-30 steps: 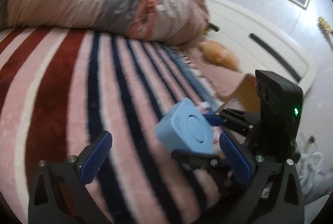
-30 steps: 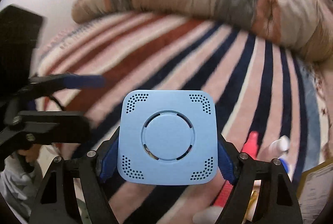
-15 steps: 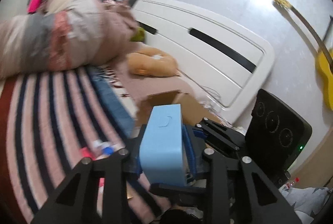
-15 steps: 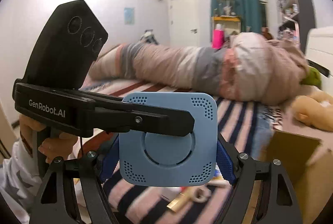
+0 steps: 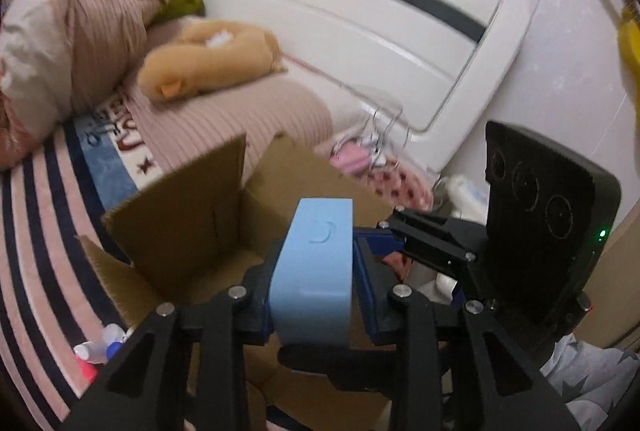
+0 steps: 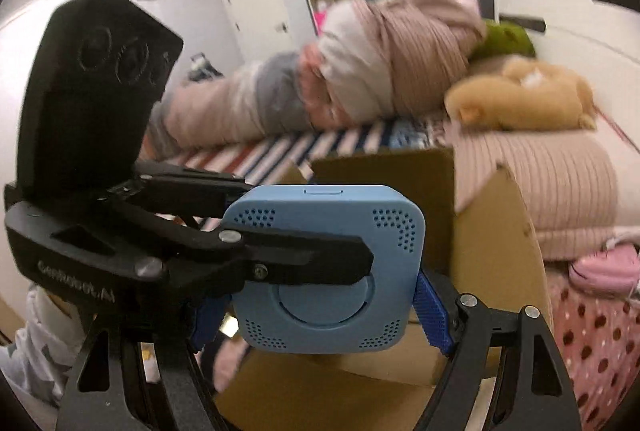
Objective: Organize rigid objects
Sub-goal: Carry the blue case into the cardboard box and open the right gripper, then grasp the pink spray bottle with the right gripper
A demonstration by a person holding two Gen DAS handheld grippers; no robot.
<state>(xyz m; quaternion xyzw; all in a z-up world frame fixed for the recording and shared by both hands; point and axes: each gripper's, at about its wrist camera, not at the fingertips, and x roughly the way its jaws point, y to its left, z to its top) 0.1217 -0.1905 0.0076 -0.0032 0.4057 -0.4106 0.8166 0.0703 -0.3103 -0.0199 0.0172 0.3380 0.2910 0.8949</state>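
While both grippers' fingers (image 5: 366, 283) clamp blue device (image 6: 326, 271), box (image 5: 176, 215) beneath.

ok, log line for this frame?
left gripper: shut on blue device | right gripper: shut on blue device | over open cardboard box

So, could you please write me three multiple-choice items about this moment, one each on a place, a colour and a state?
1. Where is the square plastic device?
A. In the air by the open brown cardboard box
B. Lying on the striped blanket
C. On a shelf

2. What colour is the device?
A. Red
B. Light blue
C. Green

3. How does the left hand-held gripper stand?
A. Wide open, empty
B. Shut on a bottle
C. Shut on the device

Answers: 1 A, it hangs off the bed before the box's opening; 2 B, its shell is light blue in both views; 3 C, its fingers press the device's two flat faces.
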